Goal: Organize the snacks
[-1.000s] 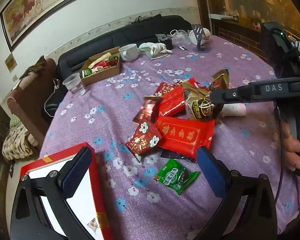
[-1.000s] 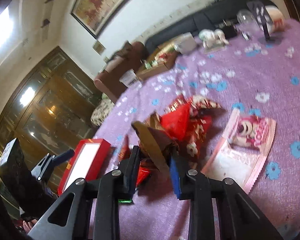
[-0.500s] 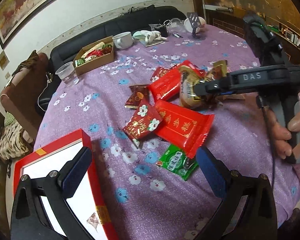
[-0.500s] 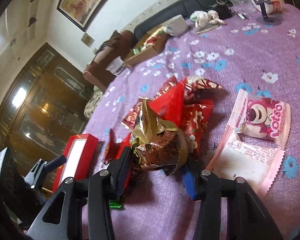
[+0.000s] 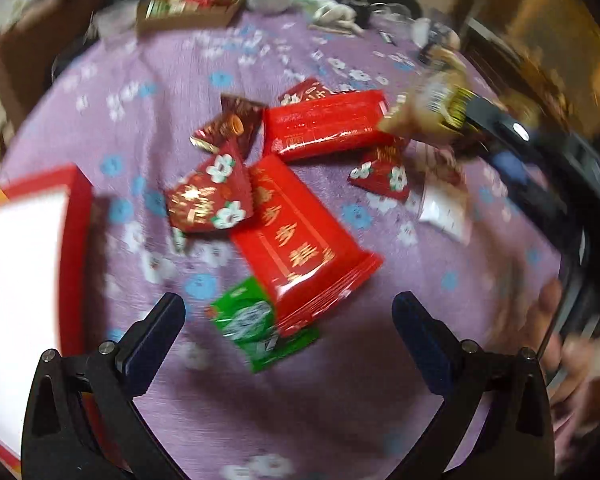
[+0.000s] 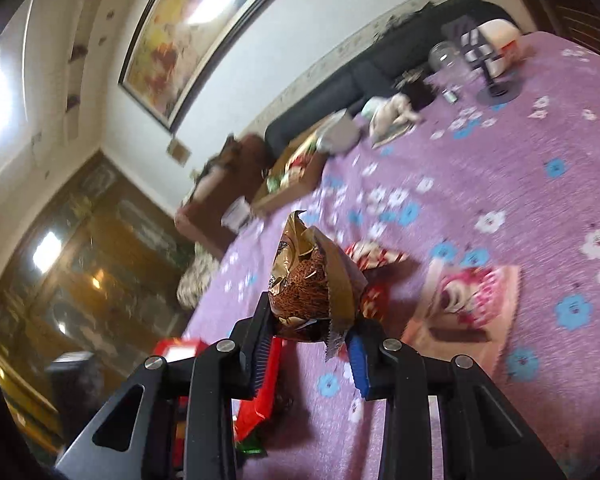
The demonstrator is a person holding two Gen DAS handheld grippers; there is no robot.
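Fingers of my right gripper are closing on a crinkled gold-and-brown snack packet, which stands up between the pads, clear of the purple flowered tablecloth. My left gripper hangs wide open with nothing in it, pointing down at the pile.

I judge the sorting barely begun. Just ahead of the left fingers lie a green packet tucked under a long red packet; beyond them sit a flowered red pouch, a second long red packet and a dark red sachet. A pink bear-print packet lies right of my right fingers. Left of the left fingers, the red-rimmed box shows no snacks in the part I can see.
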